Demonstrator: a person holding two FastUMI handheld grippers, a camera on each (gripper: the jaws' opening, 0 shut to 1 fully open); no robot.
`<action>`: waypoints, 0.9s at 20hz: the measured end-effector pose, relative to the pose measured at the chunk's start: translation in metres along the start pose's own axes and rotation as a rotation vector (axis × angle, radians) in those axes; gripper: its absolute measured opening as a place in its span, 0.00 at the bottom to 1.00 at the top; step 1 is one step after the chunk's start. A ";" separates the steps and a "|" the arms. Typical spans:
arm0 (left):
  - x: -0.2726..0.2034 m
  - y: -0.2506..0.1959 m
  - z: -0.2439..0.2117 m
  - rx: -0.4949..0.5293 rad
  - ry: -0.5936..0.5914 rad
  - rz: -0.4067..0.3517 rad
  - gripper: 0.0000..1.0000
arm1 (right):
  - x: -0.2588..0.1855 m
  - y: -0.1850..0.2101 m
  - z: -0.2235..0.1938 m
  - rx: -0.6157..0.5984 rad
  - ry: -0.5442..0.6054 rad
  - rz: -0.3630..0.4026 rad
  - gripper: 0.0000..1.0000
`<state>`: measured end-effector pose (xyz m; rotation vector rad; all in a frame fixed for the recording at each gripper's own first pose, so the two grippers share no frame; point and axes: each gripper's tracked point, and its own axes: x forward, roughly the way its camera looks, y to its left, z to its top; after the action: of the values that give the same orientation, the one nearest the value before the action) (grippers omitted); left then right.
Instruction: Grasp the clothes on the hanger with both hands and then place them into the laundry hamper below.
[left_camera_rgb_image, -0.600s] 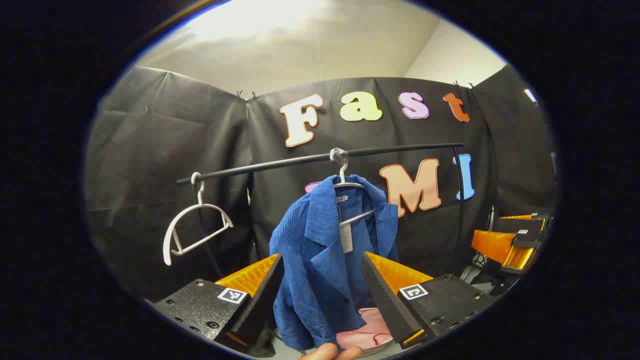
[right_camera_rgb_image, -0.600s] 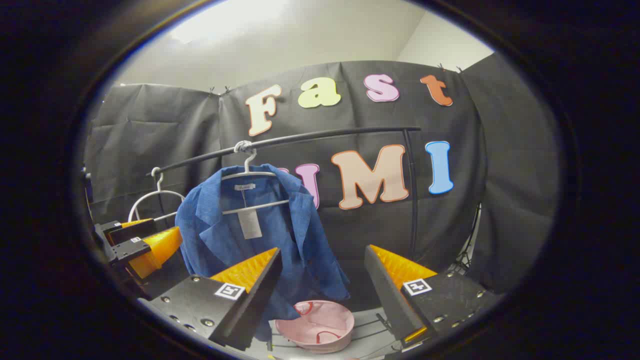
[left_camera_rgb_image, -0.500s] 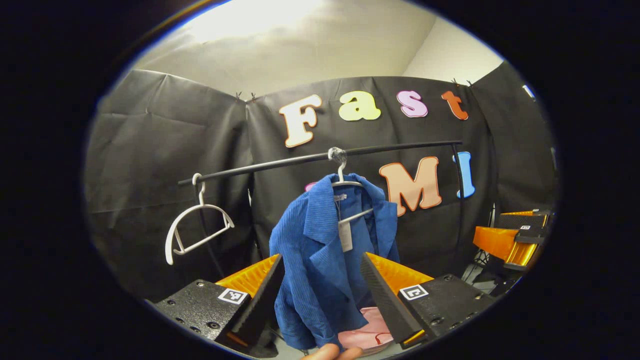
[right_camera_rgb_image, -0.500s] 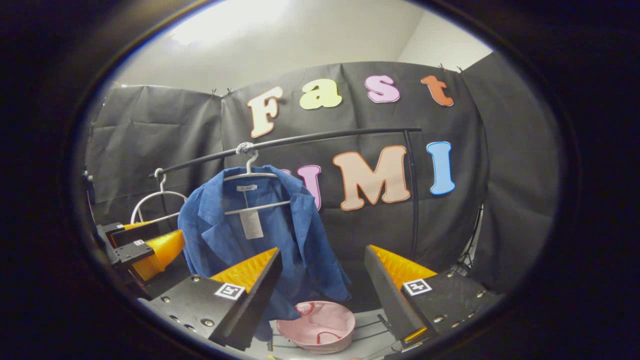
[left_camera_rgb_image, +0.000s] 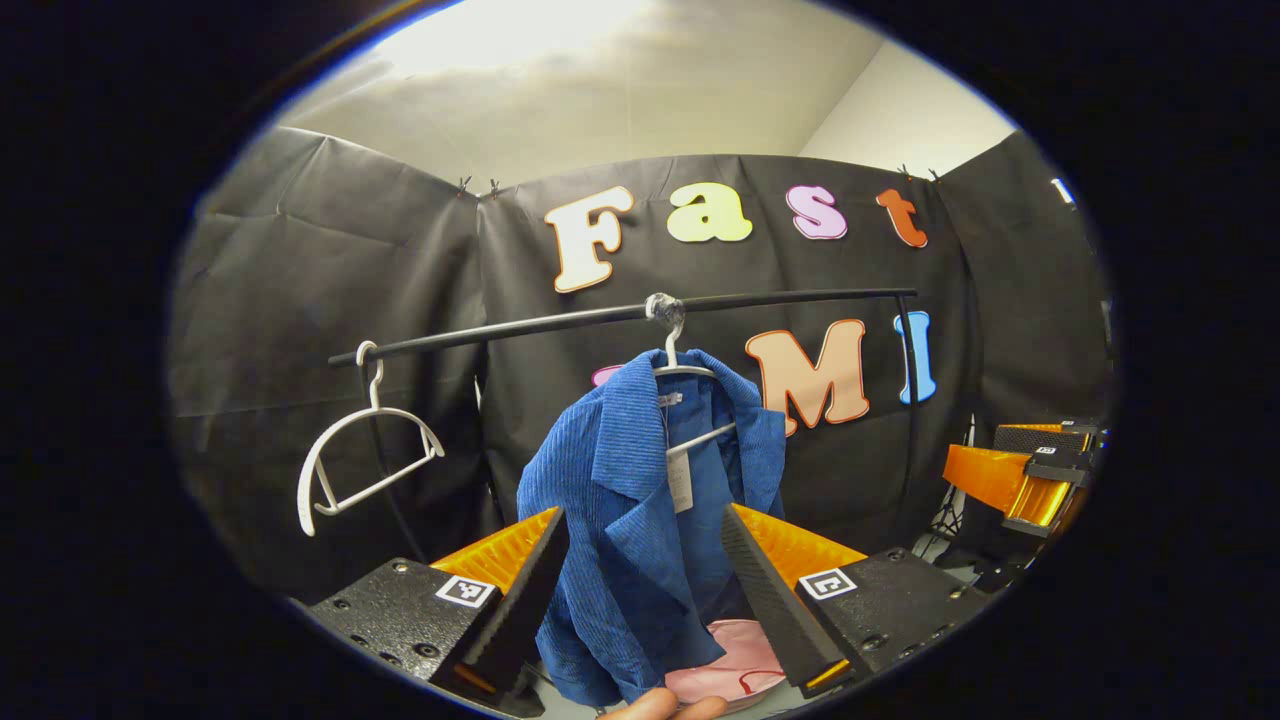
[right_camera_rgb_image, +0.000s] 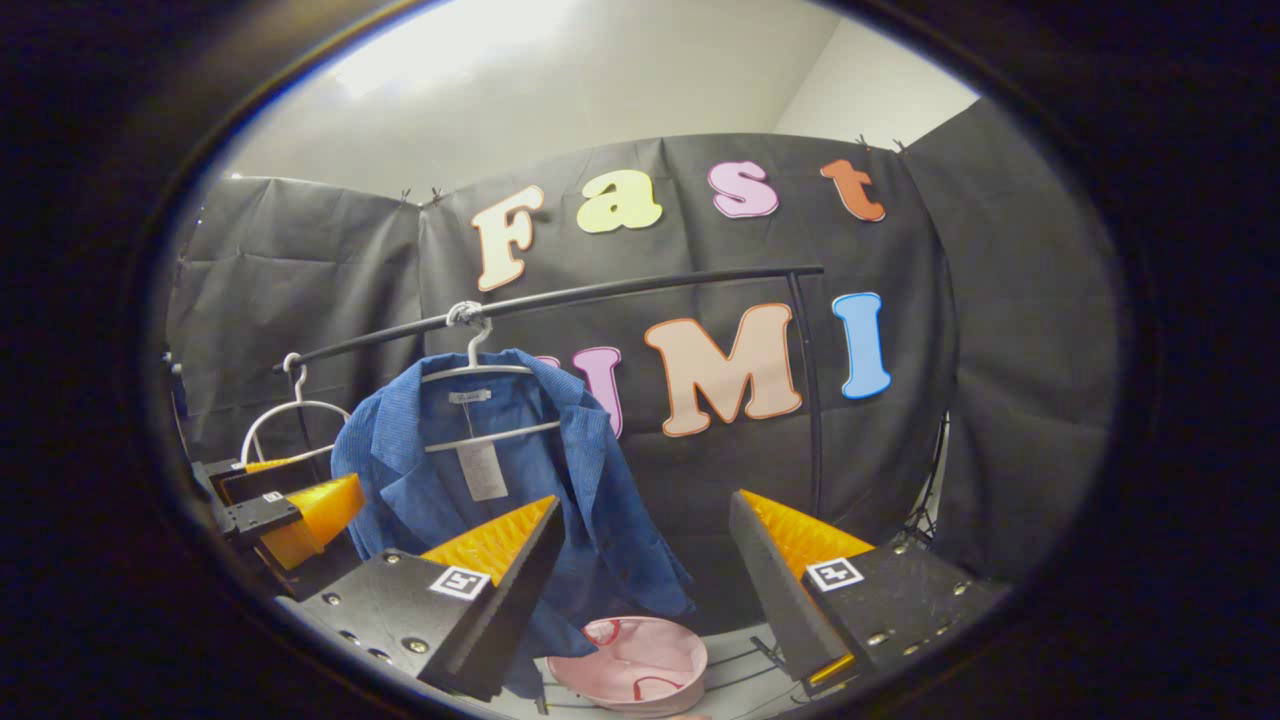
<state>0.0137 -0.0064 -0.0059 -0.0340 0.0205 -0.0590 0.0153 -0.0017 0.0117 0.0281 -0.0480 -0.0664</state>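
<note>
At the left end of the black clothes rail (left_camera_rgb_image: 620, 316) a bare white hanger (left_camera_rgb_image: 360, 455) hangs by its hook. Near the rail's middle, a second white hanger (right_camera_rgb_image: 478, 385) carries the task's garment, a blue ribbed shirt (left_camera_rgb_image: 630, 520), draped open with a paper tag (right_camera_rgb_image: 483, 470) dangling inside the collar. Below it sits the pink laundry hamper (right_camera_rgb_image: 640, 668), its rim showing under the shirt's hem.

The left gripper (left_camera_rgb_image: 640, 590) has its jaws spread wide, empty, with the shirt's front framed between the 2 fingers but apart from them. The right gripper (right_camera_rgb_image: 640, 590) is likewise spread and empty; it looks past the shirt's right edge, so it seems aimed wide of the cloth.

The step in hand looks like the approach. To do it well, each gripper should likely close on 1 shoulder or upper front panel, biting a fold of fabric rather than the hanger bar or the tag. The right gripper probably needs to swing toward the shirt first. Lifting both sides evenly should slide the shirt clear of the hanger's ends before lowering into the hamper.
</note>
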 end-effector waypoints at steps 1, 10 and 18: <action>0.000 0.002 -0.002 -0.003 0.006 0.004 0.99 | 0.001 0.003 0.000 0.000 -0.003 0.005 0.99; 0.014 -0.010 -0.017 -0.012 0.027 -0.007 0.99 | 0.013 0.018 -0.022 -0.001 0.057 0.021 0.99; 0.060 -0.007 -0.051 -0.008 0.049 0.076 0.98 | 0.036 0.012 -0.034 -0.070 0.118 -0.029 0.94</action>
<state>0.0720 -0.0189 -0.0573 -0.0396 0.0708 0.0158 0.0540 0.0088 -0.0199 -0.0375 0.0725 -0.0957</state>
